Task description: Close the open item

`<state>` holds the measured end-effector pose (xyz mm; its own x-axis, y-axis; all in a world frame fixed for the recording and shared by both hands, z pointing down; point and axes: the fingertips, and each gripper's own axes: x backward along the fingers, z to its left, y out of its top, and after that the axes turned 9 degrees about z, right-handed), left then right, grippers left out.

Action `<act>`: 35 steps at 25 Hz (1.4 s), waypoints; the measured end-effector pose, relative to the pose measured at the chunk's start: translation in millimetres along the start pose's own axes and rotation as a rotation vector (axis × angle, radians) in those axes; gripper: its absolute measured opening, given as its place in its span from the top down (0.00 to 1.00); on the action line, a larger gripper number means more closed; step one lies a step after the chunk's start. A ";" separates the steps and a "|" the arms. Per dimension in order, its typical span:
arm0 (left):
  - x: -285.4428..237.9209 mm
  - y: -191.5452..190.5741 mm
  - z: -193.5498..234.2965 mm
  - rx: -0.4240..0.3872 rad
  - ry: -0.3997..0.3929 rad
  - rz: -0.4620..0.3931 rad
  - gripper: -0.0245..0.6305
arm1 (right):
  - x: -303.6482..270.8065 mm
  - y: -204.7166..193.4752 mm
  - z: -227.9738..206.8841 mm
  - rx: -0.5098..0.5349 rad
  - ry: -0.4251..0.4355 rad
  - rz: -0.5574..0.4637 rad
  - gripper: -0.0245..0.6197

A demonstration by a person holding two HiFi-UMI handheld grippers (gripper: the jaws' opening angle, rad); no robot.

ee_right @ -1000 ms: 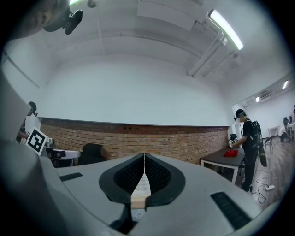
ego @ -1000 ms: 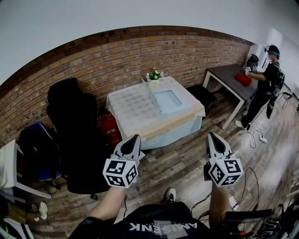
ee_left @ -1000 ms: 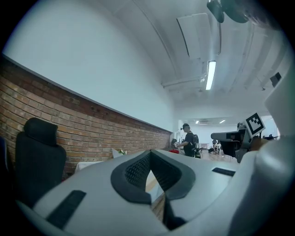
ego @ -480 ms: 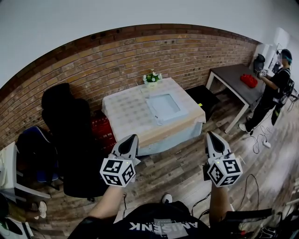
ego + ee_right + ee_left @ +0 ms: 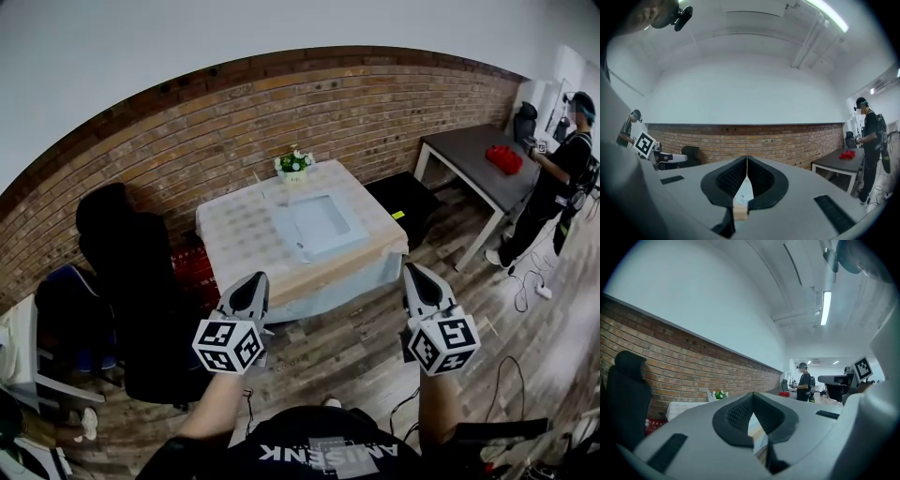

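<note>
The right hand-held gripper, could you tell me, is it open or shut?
Shut: the right hand-held gripper shows its jaws meeting tip to tip, nothing between them.

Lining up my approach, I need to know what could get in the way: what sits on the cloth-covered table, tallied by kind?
On the cloth-covered table:
Potted flowers: 1
Open light-coloured case: 1
Total: 2

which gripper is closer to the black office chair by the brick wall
Left. The left gripper is just right of the black office chair in the head view; the right gripper is much farther right, beyond the left one.
</note>
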<state>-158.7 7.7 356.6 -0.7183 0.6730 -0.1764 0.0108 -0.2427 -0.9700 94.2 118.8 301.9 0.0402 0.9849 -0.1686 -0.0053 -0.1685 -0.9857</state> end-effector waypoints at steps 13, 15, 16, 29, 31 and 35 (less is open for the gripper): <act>-45.2 -2.6 -19.0 -0.005 0.049 0.025 0.94 | -25.3 -7.4 -55.6 -0.021 0.046 -0.002 0.90; -54.0 -0.6 -18.1 -0.003 0.047 0.022 0.94 | -34.8 -5.9 -59.3 -0.021 0.050 0.002 0.90; -59.0 -0.2 -16.8 -0.003 0.046 0.021 0.94 | -40.0 -5.7 -60.5 -0.021 0.052 0.004 0.90; -139.3 6.6 48.5 0.035 0.060 0.040 0.94 | -131.7 6.2 -75.2 0.002 0.040 0.040 0.90; -153.1 5.4 64.3 0.049 0.072 0.057 0.94 | -150.0 7.0 -77.1 0.000 0.040 0.048 0.90; -177.9 3.3 95.2 0.071 0.097 0.082 0.94 | -186.6 5.6 -80.9 -0.006 0.040 0.070 0.90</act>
<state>-97.1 -179.3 400.8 -0.6464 0.7124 -0.2733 0.0149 -0.3463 -0.9380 167.4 -69.2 328.0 0.0794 0.9682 -0.2372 -0.0032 -0.2377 -0.9713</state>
